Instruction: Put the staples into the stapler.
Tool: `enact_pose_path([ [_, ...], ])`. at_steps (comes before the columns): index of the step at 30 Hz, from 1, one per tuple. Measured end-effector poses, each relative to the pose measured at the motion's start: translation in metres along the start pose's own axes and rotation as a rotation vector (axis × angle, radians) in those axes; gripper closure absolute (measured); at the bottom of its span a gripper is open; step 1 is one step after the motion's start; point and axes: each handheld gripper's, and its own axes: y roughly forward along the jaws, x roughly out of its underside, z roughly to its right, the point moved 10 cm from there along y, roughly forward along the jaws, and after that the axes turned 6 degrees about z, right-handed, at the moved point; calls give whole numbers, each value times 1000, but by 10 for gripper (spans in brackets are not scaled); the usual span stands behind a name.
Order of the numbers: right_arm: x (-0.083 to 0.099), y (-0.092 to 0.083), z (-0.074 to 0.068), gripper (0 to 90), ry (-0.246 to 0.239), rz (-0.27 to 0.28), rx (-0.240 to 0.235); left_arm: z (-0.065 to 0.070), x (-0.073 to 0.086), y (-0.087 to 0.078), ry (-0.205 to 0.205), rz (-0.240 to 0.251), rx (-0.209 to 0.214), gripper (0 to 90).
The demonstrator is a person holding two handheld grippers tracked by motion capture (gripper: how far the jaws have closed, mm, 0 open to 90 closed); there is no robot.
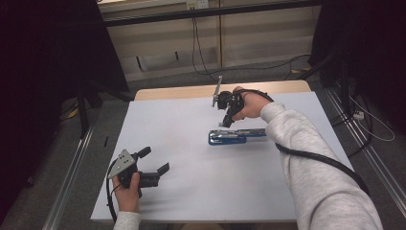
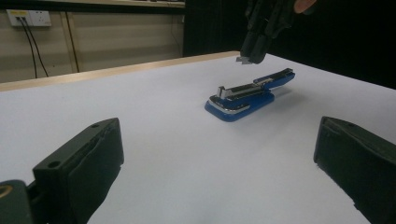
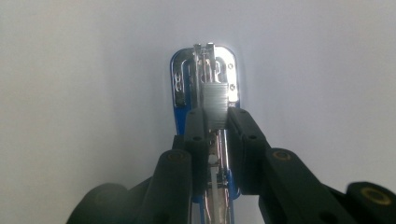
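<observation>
Above the blue stapler [image 1: 237,136], jaws pinch a staple strip [image 3: 215,104].

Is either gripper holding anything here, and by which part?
The right gripper pinches a strip of staples by its near end, above the open stapler. The left gripper is open and empty.

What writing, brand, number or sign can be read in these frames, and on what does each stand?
None can be read.
Stapler: embossed marks on its metal base plate, too blurred to read.
Wall socket: no legible marking.
White table sheet: blank.
</observation>
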Motion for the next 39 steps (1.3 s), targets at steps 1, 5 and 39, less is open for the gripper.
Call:
enact_pose_path([
  [1,0,0,0,785,-1,0,1,0,0,0,6,1,3,16],
  [5,-1,-2,1,785,3,12,5,1,1,-1,6,-9,9,16],
  [39,-28,12,0,784,-1,41,-29,3,2,0,-4,-13,14,18],
])
